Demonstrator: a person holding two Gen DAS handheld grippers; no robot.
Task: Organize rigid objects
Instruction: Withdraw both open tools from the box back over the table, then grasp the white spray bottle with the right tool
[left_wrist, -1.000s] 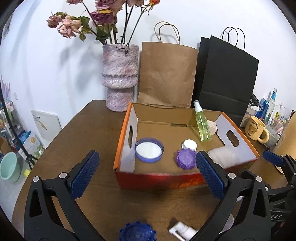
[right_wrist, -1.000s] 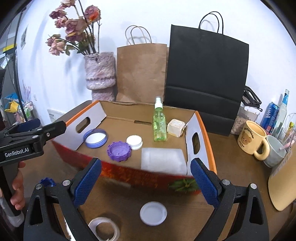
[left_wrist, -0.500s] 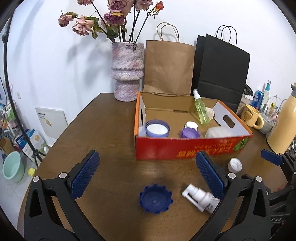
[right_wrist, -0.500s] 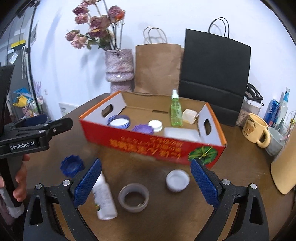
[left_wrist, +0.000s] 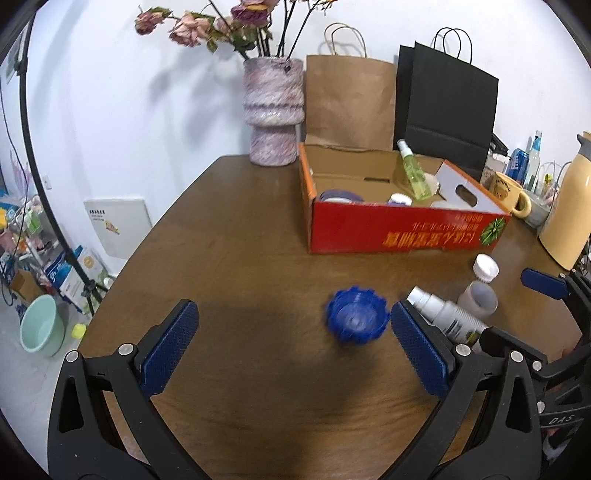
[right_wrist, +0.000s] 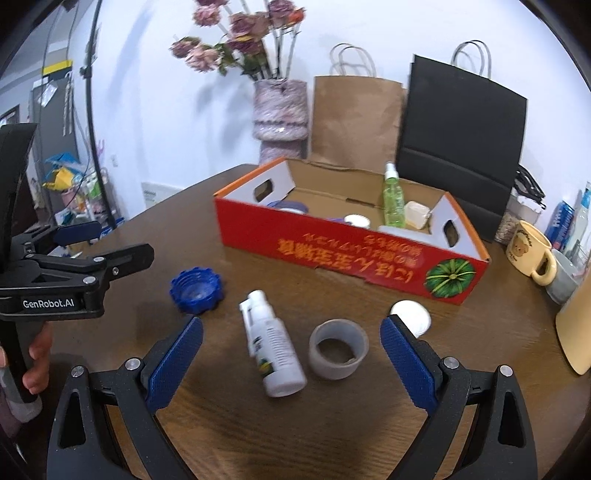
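Pulled back from the red cardboard box (left_wrist: 399, 230) within the last second: a moment ago both cameras looked down into it, now its printed front wall faces them and the loose pieces on the bench (left_wrist: 229, 258) have come into view. Reads as one drop-off finished and a return for the next pick.

Left tongs (left_wrist: 291, 345) spread wide, holding nothing, hovering low over the wood. Blue scalloped cap (left_wrist: 357, 319) lying open side up just inside the right-hand pad (left_wrist: 419, 354), well off centre of the gap. Sideways shift toward it probably needed before any closing.

Right tongs (right_wrist: 291, 360) likewise spread and empty. Between them on the bench: white spray bottle (right_wrist: 275, 354) lying on its side, nozzle pointing away, and just beside it a grey open cup-like ring (right_wrist: 338, 349) standing upright. White round lid (right_wrist: 410, 317) near the right pad, close to the box front.

Already inside the box: green spray bottle (right_wrist: 392, 195) upright toward the back, a purple-rimmed lid (left_wrist: 338, 195), a small white cap (right_wrist: 357, 220), a pale block (right_wrist: 416, 214).

Four items left outside, so sorting judged only partly done. Cap the likely left-hand target; bottle or ring for the right. Bottle apt to roll if pinched across its round body off centre.
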